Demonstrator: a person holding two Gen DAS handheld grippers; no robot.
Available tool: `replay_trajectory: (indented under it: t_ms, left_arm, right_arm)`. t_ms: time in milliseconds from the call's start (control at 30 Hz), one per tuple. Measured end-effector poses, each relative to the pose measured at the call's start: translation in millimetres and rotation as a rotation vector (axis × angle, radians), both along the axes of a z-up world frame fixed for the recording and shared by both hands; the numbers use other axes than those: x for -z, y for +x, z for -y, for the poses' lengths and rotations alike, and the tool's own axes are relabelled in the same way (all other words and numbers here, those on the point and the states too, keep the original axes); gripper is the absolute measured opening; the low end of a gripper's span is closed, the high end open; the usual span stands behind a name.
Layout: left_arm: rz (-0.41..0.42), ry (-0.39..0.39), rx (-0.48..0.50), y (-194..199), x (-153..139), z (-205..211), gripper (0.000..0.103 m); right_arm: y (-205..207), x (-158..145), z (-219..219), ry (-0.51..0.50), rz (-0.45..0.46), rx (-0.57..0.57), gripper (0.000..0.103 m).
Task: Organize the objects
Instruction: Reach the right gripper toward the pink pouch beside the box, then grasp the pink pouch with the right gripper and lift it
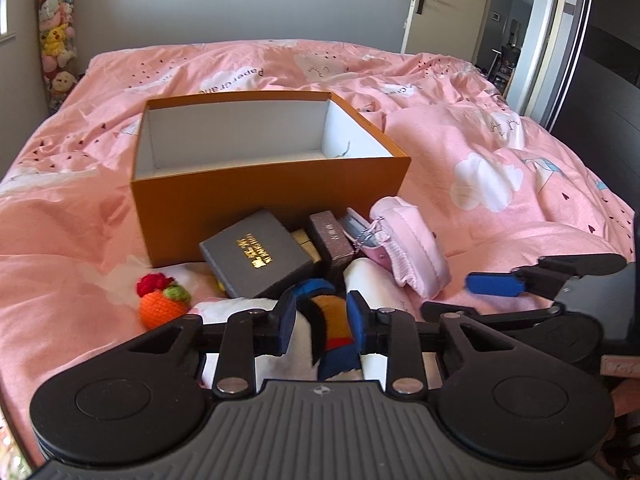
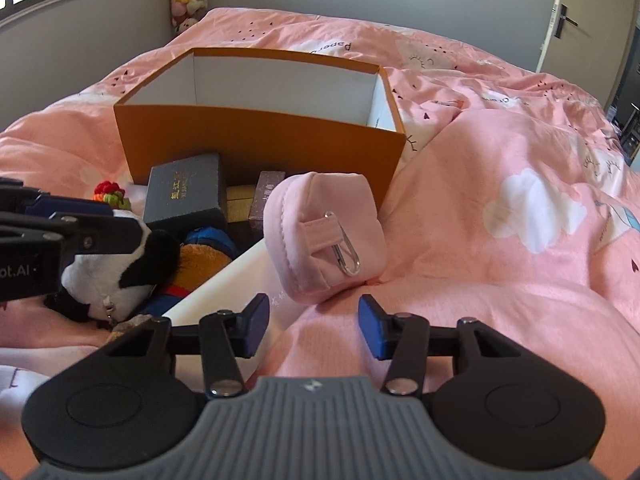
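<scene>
The left gripper (image 1: 320,322) has its jaws clenched on the plush toy (image 1: 332,328), low on the bed (image 1: 500,208) before the empty orange box (image 1: 264,196). The right gripper (image 2: 314,328) sits released near the pink pouch (image 2: 328,232). Next, the toy likely needs lifting over the box's near wall.
</scene>
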State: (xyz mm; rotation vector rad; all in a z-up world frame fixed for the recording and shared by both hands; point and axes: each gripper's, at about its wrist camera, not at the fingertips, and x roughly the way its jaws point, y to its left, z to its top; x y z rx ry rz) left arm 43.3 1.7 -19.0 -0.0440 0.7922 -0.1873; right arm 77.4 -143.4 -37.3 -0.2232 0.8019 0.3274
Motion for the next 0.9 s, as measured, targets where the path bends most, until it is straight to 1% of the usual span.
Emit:
replay_trajectory:
  t_ms: [33,67,133,200,233,267,400,467,633,733,800,900]
  left_arm:
    - [-0.005,-0.001,0.007,3.3,1.2,2.4,0.035]
    - [-0.008,0.0,0.014,6.4,2.4,4.6,0.035]
    - [-0.018,0.0,0.026,13.2,5.0,8.6,0.035]
    - [-0.03,0.0,0.037,20.0,7.3,11.5,0.035]
    - [-0.036,0.001,0.043,23.3,7.9,12.7,0.035]
    - [-0.038,0.004,0.049,26.6,8.2,14.0,0.035]
    - [-0.036,0.001,0.071,40.3,7.3,19.6,0.035]
    - [-0.033,0.004,0.085,48.7,6.5,24.3,0.035]
    - [-0.012,0.038,0.119,67.5,6.5,40.8,0.035]
    - [-0.031,0.043,0.126,79.3,12.1,48.4,0.035]
    - [-0.056,0.042,0.133,87.0,17.5,53.0,0.035]
    - [-0.096,0.018,0.124,97.4,24.3,56.7,0.035]
  right_arm:
    - [2.8,2.3,-2.0,-0.011,-0.001,-0.008,0.051]
    - [5.4,4.8,-3.5,-0.019,-0.002,-0.013,0.048]
    - [11.0,8.8,-4.9,-0.031,-0.006,-0.02,0.039]
    - [16.0,8.9,-3.2,-0.02,-0.006,-0.015,0.025]
    - [18.4,7.5,-0.8,-0.006,-0.004,-0.005,0.021]
    - [21.0,4.7,3.0,0.008,0.006,0.015,0.019]
    - [30.6,-8.2,16.2,0.025,0.084,0.086,0.017]
    - [39.0,-9.1,20.0,0.024,0.092,0.088,0.017]
    - [65.7,-3.8,28.2,0.03,0.089,0.125,0.018]
    - [79.4,3.1,34.7,0.039,0.072,0.165,0.018]
    - [87.8,4.9,37.6,0.039,0.082,0.17,0.018]
    - [104.6,11.0,44.2,0.046,0.082,0.204,0.018]
